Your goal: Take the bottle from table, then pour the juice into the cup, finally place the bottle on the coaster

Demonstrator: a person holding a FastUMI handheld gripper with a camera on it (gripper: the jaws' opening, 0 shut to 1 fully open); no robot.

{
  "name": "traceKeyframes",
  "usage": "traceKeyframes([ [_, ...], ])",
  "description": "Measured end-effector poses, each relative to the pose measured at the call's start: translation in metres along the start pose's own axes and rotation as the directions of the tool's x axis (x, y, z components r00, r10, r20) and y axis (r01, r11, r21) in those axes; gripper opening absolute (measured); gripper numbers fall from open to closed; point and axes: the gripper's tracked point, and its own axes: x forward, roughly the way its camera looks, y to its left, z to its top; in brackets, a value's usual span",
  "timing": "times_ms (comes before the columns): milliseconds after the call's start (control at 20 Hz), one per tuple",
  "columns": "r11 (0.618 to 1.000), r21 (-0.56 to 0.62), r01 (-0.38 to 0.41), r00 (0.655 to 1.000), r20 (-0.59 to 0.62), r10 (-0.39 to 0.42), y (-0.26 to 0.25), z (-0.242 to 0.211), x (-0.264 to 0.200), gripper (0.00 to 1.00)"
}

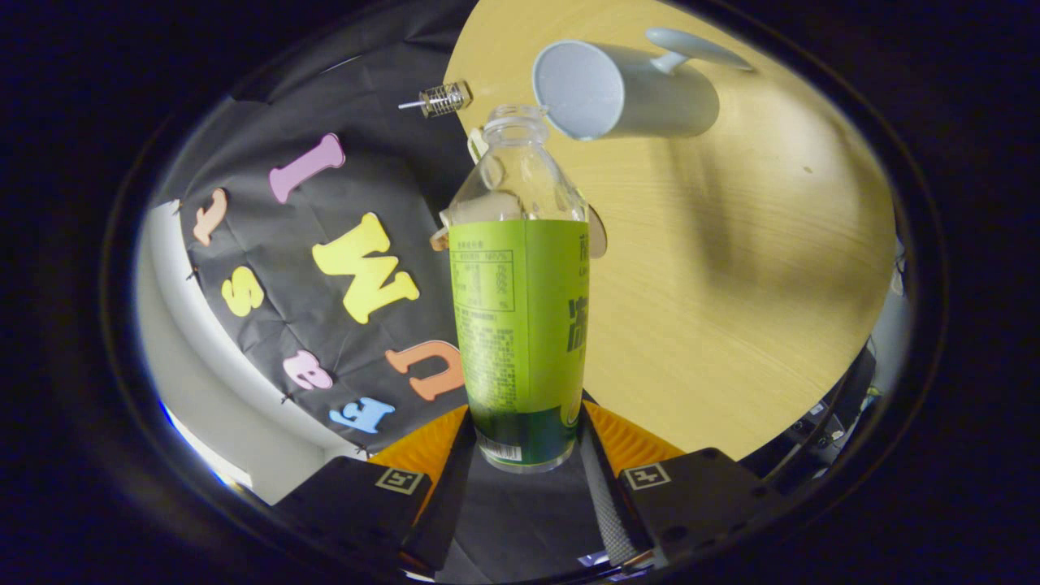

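Fingers clamp the base of the clear plastic bottle with green label, uncapped and tilted, mouth at the rim of the grey handled cup at 1 o'clock on the round wooden worktop. Grasp done; pour looks underway, though no stream is visible. Placing on the coaster remains.

The bottle looked like clear, glossy plastic, wrapped in a smooth printed film label. It sat clamped between the ribbed pads of the hand-held gripper, both pressing on its base. The cup had a matt, smooth finish, like glazed ceramic or plastic. The worktop showed pale wood grain with a smooth, low-sheen surface. The booth wall was creased matt cloth.
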Motion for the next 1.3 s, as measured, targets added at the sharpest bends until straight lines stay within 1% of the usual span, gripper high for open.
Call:
traceKeyframes([
  [500, 0.993, 0.089, -0.076, 0.997, 0.016, 0.075, 0.021, 0.002, -0.007, 0.74],
  [1300, 0.978, 0.164, -0.132, 0.991, 0.027, 0.130, 0.041, 0.001, -0.009, 0.74],
])
